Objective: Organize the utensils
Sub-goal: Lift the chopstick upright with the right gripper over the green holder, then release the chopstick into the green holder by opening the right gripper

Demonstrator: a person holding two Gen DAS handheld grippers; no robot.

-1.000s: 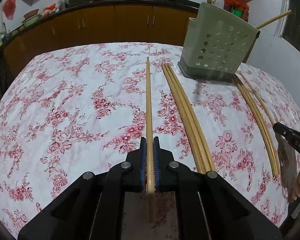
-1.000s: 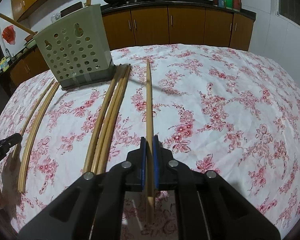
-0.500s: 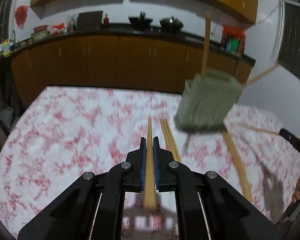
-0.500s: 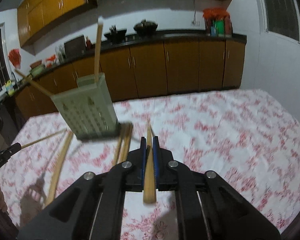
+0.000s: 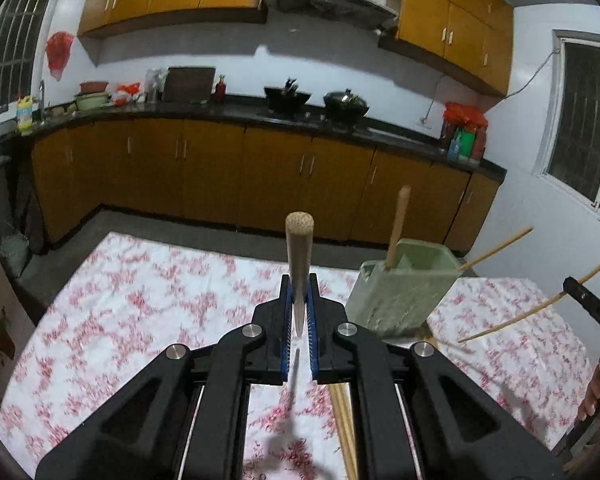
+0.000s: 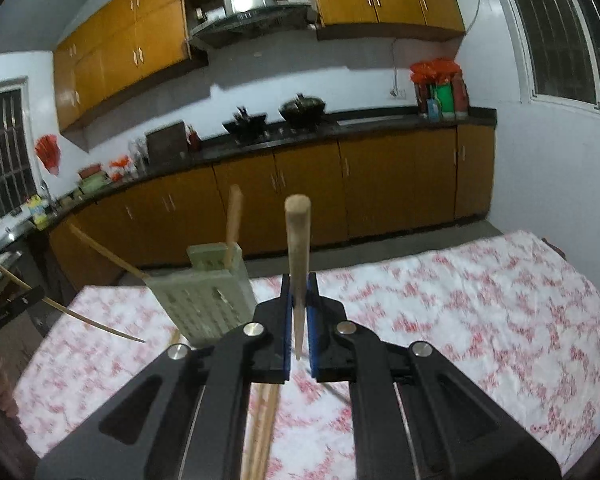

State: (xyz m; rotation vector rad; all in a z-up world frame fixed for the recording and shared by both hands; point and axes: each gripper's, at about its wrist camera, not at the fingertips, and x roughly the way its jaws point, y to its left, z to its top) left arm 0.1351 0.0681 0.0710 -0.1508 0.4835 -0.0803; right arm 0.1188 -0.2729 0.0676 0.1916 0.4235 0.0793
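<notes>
Left claw [image 5: 299, 300] is clamping a wooden chopstick [image 5: 299, 248] between its blue pads; the stick is pointing up and forward, blunt end toward the kitchen cabinets, lifted clear of the bench [image 5: 132, 304] with its red-flowered cloth. Loose chopsticks [image 5: 343, 420] are lying on the cloth just right of the claw's pads. Further right, the green perforated holder [image 5: 404, 296] is standing tilted in view on the bench, with one chopstick upright in it and another slanting out over its right rim. At the far right edge the other claw is showing as a dark tip with a thin stick crossing it.

Right view: at far left, the other claw's dark tip with a thin curved stick. The green holder [image 6: 204, 300] is sitting left of centre. Loose chopsticks [image 6: 262, 424] are lying on the cloth below the claw's left side. Right claw [image 6: 299, 300] is clenching its own chopstick [image 6: 298, 248], tilted upward, thick end out front. Floral bench [image 6: 480, 320] is spreading to the right.
</notes>
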